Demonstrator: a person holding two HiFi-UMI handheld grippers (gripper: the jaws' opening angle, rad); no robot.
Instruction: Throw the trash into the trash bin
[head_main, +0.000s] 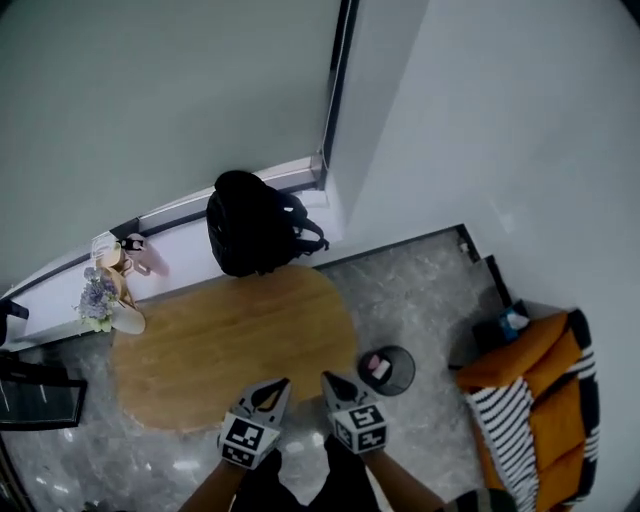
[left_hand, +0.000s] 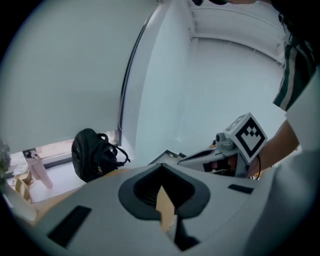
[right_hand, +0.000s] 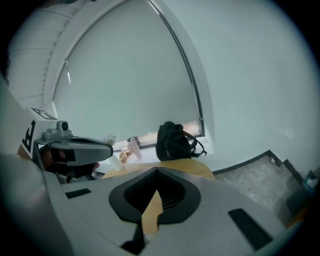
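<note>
A small round black trash bin (head_main: 390, 371) stands on the grey marble floor just right of the oval wooden table (head_main: 230, 345). A pink and white piece of trash (head_main: 378, 367) lies inside it. Both grippers are raised side by side at the bottom of the head view, over the table's near edge. My left gripper (head_main: 282, 384) (left_hand: 161, 167) is shut with nothing in it. My right gripper (head_main: 327, 378) (right_hand: 156, 170) is also shut and empty. Each shows from the side in the other's gripper view.
A black backpack (head_main: 256, 226) sits at the table's far edge by the window sill. Flowers (head_main: 98, 296) and a pink bottle (head_main: 146, 256) stand at the far left. An orange chair with a striped cloth (head_main: 528, 392) is on the right, by the white wall.
</note>
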